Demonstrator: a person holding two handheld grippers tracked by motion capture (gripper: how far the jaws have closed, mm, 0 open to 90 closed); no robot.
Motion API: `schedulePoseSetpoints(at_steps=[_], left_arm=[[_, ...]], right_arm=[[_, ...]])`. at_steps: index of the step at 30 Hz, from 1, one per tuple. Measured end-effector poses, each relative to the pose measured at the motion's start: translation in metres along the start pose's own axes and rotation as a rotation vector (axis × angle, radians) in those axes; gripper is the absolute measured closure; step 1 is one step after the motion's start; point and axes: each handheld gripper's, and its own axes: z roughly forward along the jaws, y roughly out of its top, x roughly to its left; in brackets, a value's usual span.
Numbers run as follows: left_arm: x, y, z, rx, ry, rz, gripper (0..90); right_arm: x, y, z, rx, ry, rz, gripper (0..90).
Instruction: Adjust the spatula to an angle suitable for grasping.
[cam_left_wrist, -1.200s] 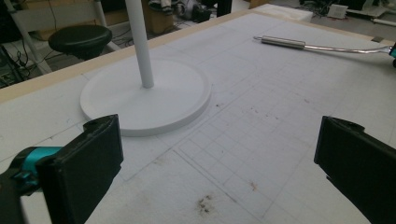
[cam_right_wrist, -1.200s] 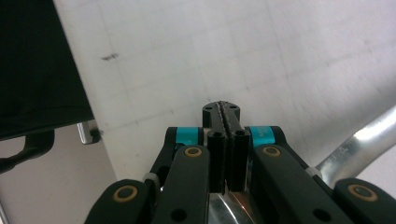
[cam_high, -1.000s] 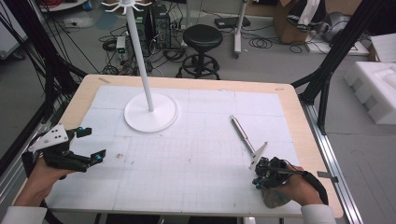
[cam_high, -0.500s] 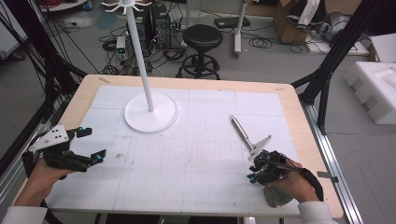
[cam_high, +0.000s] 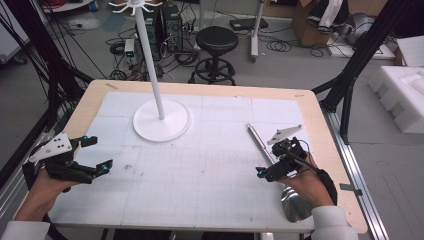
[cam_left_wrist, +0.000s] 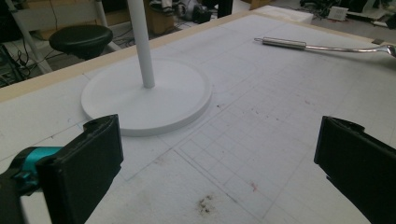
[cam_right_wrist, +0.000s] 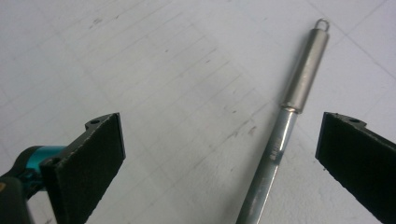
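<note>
Ladle (cam_high: 265, 150) lay flat on the white mat (cam_high: 210, 170), to the right of the white stand (cam_high: 161, 120) and well apart from it. High view: its handle end pointed toward the far side of the table (cam_high: 320, 120), and its shiny bowl sat at the near edge, partly hidden under the person's right hand (cam_high: 305, 182). The right gripper (cam_high: 267, 170) hovered over the middle of the ladle's shaft, jaws apart; whether it touched the shaft could not be told. The left gripper (cam_high: 97, 152) was held in the left hand (cam_high: 47, 180) near the left edge of the mat, in front of and left of the stand, jaws spread wide with nothing between them.

Left gripper view: both black jaws stood wide apart over bare, lightly stained grid. The stand's round base (cam_left_wrist: 147, 95) lay ahead with its pole rising from the centre. The ladle (cam_left_wrist: 322, 45) lay beyond and to the right of the base.

Right gripper view: jaws were open. The ladle's shaft (cam_right_wrist: 280, 140) ran up between them, closer to the right jaw, not touched by either. Its thicker grip ended in a small hanging loop.
</note>
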Motion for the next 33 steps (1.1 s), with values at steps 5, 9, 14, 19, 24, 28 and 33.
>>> schedulePoseSetpoints(at_steps=[5,9,14,19,24,28,33], left_arm=[[0.0,0.0,0.0,-0.001,-0.003,-0.001,1.8],[0.0,0.0,0.001,0.001,-0.002,-0.001,1.8],[0.0,0.0,0.001,0.001,-0.004,-0.001,1.7],[0.0,0.0,0.001,0.002,-0.004,0.0,1.8],[0.0,-0.001,0.001,0.002,-0.004,-0.001,1.7],[0.0,-0.001,0.001,0.004,-0.004,-0.002,1.8],[0.001,-0.001,0.001,0.004,-0.006,-0.003,1.7]], right_arm=[[-0.008,0.003,0.0,0.001,-0.037,0.036,0.3],[-0.015,0.004,0.003,0.009,-0.063,0.062,0.3],[-0.022,0.004,0.007,0.022,-0.08,0.077,0.3],[-0.033,0.004,0.012,0.04,-0.068,0.107,0.3],[-0.044,0.005,0.02,0.056,-0.069,0.136,0.4],[-0.048,0.004,0.029,0.104,-0.061,0.15,0.4],[-0.051,0.004,0.037,0.137,-0.042,0.157,0.4]])
